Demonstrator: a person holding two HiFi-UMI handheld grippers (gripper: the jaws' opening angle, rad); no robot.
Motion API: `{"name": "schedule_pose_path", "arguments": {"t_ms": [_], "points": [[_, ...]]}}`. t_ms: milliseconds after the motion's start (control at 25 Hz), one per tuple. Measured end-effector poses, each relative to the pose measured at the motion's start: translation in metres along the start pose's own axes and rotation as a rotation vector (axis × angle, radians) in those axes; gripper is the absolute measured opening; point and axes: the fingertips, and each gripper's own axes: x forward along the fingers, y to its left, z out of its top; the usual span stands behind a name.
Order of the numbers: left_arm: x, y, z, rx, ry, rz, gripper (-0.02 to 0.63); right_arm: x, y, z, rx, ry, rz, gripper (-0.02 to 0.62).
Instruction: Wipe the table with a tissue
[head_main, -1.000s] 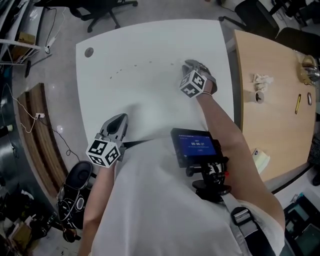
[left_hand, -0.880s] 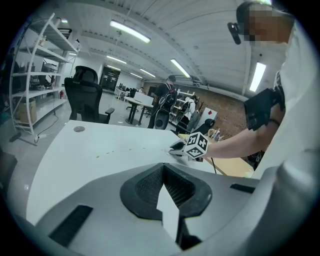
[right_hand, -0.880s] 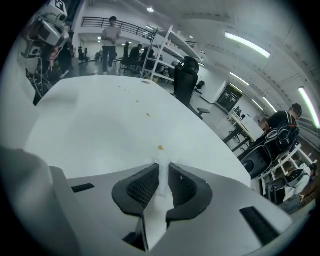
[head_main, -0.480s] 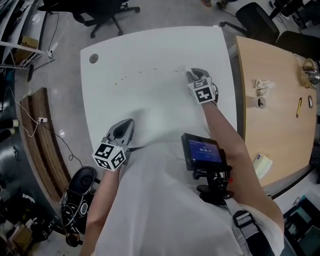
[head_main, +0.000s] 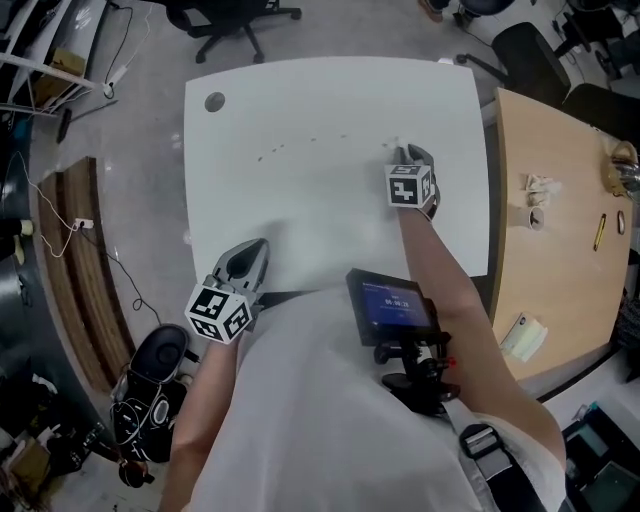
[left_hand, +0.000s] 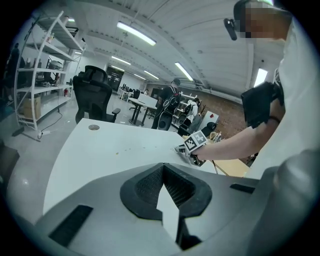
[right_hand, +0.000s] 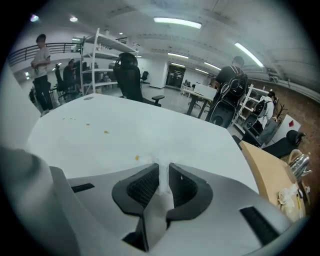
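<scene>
The right gripper (head_main: 407, 154) has its jaws pinched down on the tissue (right_hand: 161, 181), out near the far right part of the table (head_main: 300, 95). To my eye the wipe wants a low, flat pass: press the tissue's free end onto the top and drag it left through the crumbs (right_hand: 137, 158). The nearest crumb lies just ahead of the jaws, and the rest are strung out in a line further left. A firm pinch matters, since so little paper sticks out that the hard jaw tips could scrape the top instead. The left gripper (head_main: 245, 262) sits at the near edge, well apart from the work, with its jaws closed together on nothing. It looks to have no part in this stroke. The tissue is white and crushed into a thin upright strip between the jaws, with only a small ragged tuft showing past the tips. From above it is hard to pick out against the white top.
</scene>
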Motion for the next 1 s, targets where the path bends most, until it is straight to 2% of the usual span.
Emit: {"name": "schedule_pose_path", "arguments": {"t_ms": [200, 440, 640, 760, 880, 920, 1000], "points": [[-0.014, 0.016, 0.002, -0.005, -0.015, 0.006, 0.006, 0.004, 0.021, 0.01, 0.039, 0.013, -0.026, 0.061], [-0.03, 0.032, -0.004, -0.036, -0.034, 0.039, 0.006, 0.005, 0.064, 0.029, -0.082, -0.036, 0.073, 0.061], [-0.029, 0.035, -0.009, -0.051, -0.03, 0.031, 0.006, -0.003, 0.11, 0.035, -0.143, -0.056, 0.229, 0.061], [-0.021, 0.032, -0.003, -0.043, -0.031, 0.013, 0.006, -0.014, 0.144, 0.032, -0.163, -0.056, 0.399, 0.061], [-0.013, 0.029, 0.001, -0.036, -0.032, -0.003, 0.006, -0.03, 0.172, 0.025, -0.181, -0.052, 0.608, 0.061], [-0.012, 0.028, 0.001, -0.035, -0.032, -0.006, 0.006, -0.036, 0.175, 0.025, -0.171, -0.062, 0.649, 0.061], [-0.01, 0.029, 0.003, -0.035, -0.031, -0.012, 0.006, -0.038, 0.163, 0.032, -0.127, -0.09, 0.634, 0.061]]}}
